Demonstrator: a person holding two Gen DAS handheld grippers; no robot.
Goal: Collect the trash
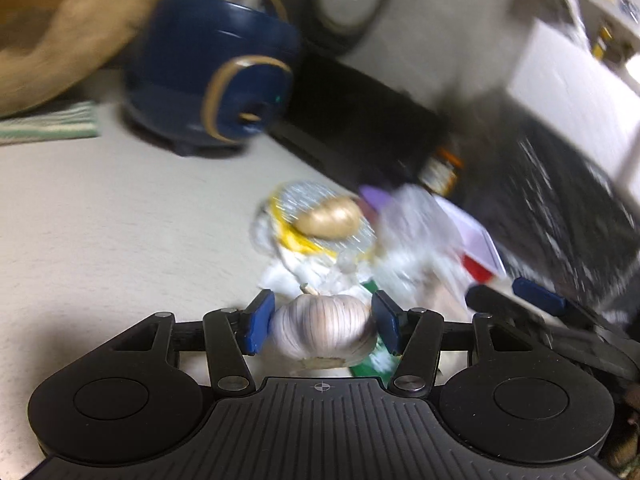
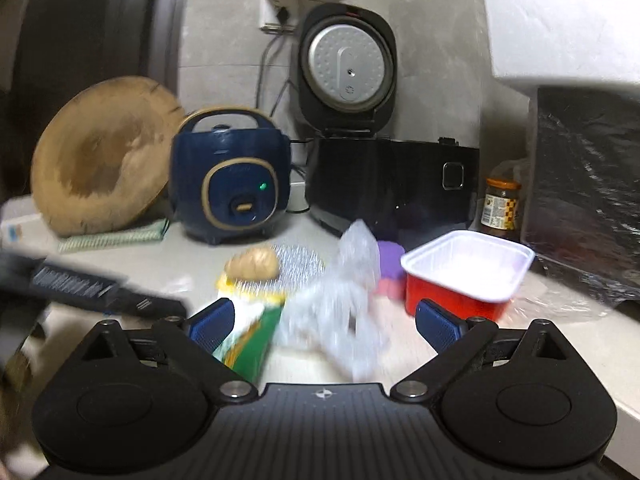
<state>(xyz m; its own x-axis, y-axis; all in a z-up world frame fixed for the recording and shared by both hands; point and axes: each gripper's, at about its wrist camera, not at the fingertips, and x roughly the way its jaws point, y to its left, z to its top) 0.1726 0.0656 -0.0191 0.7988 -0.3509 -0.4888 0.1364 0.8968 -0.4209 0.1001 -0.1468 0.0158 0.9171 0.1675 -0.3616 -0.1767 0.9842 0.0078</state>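
My left gripper (image 1: 322, 328) is shut on a garlic bulb (image 1: 324, 330), held above the counter near a pile of trash. The pile has a crumpled clear plastic bag (image 2: 344, 300), a green and yellow wrapper (image 2: 252, 332), a silver foil lid (image 2: 298, 266) and a piece of ginger (image 2: 252, 266) on top. The ginger (image 1: 330, 218) and foil lid (image 1: 304, 196) also show in the left wrist view. My right gripper (image 2: 324, 320) is open, its blue pads on either side of the plastic bag. The right gripper's finger (image 1: 538, 300) shows at the right of the left wrist view.
A red tub with a white inside (image 2: 468, 272) stands right of the pile, a purple object (image 2: 390, 262) behind it. At the back stand a blue rice cooker (image 2: 232, 176), an open black cooker (image 2: 384, 184), a round wooden board (image 2: 100, 156), a jar (image 2: 500, 204) and a black plastic-wrapped block (image 2: 584, 200).
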